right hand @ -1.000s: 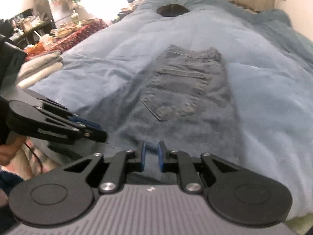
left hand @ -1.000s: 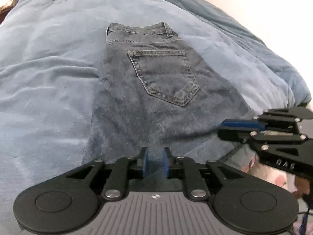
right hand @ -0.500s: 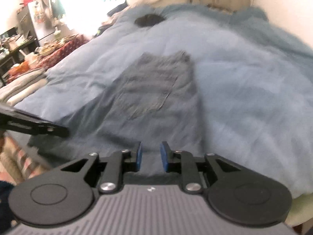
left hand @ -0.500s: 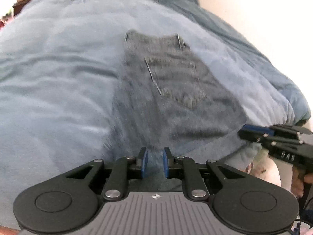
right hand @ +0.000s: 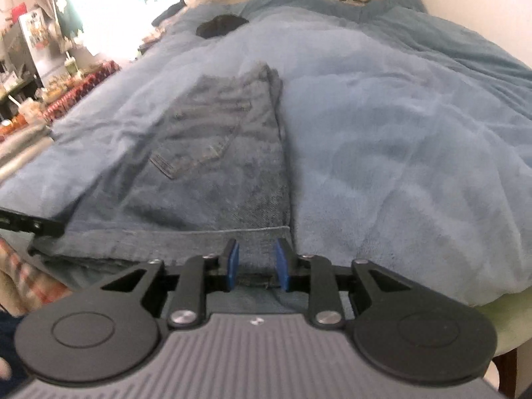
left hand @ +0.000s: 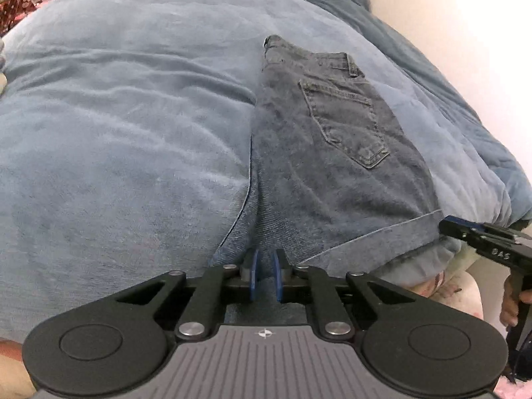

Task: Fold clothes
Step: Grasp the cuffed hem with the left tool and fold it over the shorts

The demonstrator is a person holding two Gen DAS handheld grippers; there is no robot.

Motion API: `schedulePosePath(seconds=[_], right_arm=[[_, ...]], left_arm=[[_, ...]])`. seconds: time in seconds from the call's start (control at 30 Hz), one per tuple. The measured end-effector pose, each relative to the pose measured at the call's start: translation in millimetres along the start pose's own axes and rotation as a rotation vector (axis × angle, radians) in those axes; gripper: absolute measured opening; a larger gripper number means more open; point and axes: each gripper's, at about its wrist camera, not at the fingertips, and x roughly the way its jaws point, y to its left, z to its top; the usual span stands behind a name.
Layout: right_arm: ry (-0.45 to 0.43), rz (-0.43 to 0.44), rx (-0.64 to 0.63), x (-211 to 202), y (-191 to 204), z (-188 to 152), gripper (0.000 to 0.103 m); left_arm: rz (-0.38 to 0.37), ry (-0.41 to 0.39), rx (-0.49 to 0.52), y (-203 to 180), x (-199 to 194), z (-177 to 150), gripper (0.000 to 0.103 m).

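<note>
Folded blue jeans [left hand: 332, 166] lie flat on a blue blanket [left hand: 133, 133], back pocket up and waistband at the far end. My left gripper [left hand: 266, 276] is at the near left corner of the jeans. Its blue pads stand a narrow gap apart with a raised ridge of denim running in between them. My right gripper [right hand: 256, 266] is open at the near right corner of the jeans [right hand: 216, 166], its pads on either side of the turned-up hem edge. Each gripper also shows at the edge of the other's view: the right gripper [left hand: 465, 236] and the left gripper [right hand: 33, 224].
The blanket [right hand: 399, 133] covers a wide bed, with a dark bundle [right hand: 221, 25] at its far end. A cluttered table [right hand: 50, 93] stands off to the left. A pale wall [left hand: 465, 33] runs along the other side. A hand [left hand: 512, 302] holds the right gripper's handle.
Both grippers have dropped lower and nearer to the jeans' near edge. The left pads have drawn closer together. The right pads have spread wider than a second ago.
</note>
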Motion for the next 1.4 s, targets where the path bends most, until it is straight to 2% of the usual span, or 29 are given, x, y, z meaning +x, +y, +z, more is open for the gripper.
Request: schedulePosePath(seconds=[0.03, 0.1, 0.17, 0.27, 0.33, 0.4, 0.5, 0.67, 0.77, 0.83, 1.0, 1.17, 1.3, 1.37, 1.4], right_arm=[[-0.007, 0.017, -0.004, -6, 2, 2, 0.04], [-0.011, 0.051, -0.012, -17, 7, 6, 0.064], [-0.008, 0.078, -0.021, -25, 12, 8, 0.08], [-0.017, 0.106, -0.044, -35, 25, 9, 0.089], [-0.016, 0.1, -0.071, -37, 32, 9, 0.098], [-0.01, 0.104, -0.082, -39, 38, 9, 0.102], [0.007, 0.108, -0.088, -38, 43, 10, 0.102], [0.036, 0.053, -0.1, -34, 48, 13, 0.102], [0.033, 0.046, -0.07, -35, 43, 17, 0.102], [0.029, 0.041, -0.053, -37, 39, 20, 0.102], [0.048, 0.045, -0.022, -41, 31, 25, 0.102], [0.104, 0.117, 0.001, -38, 27, 24, 0.102], [0.11, 0.167, 0.014, -39, 28, 26, 0.102], [0.103, 0.2, 0.014, -37, 27, 27, 0.102], [0.098, 0.21, 0.03, -37, 25, 28, 0.102]], left_arm=[[-0.001, -0.001, 0.001, -1, -4, 1, 0.014], [-0.003, -0.003, 0.003, -3, -12, 2, 0.021], [-0.014, -0.017, -0.011, -1, -21, 1, 0.028], [0.004, -0.044, -0.025, 2, -34, 0, 0.033], [0.005, -0.045, -0.047, 8, -37, -2, 0.042], [0.004, -0.044, -0.07, 14, -40, -3, 0.042], [0.004, -0.043, -0.105, 23, -45, -5, 0.042], [0.004, -0.041, -0.163, 38, -52, -9, 0.046], [-0.061, -0.034, -0.199, 42, -45, -15, 0.044], [-0.107, -0.026, -0.238, 48, -38, -19, 0.036], [-0.246, -0.015, -0.406, 65, -17, -27, 0.035], [-0.203, 0.029, -0.339, 50, 3, -24, 0.035], [-0.209, 0.025, -0.353, 50, 7, -23, 0.035], [-0.179, 0.004, -0.348, 49, 5, -23, 0.022], [-0.161, -0.016, -0.326, 44, 2, -23, 0.019]])
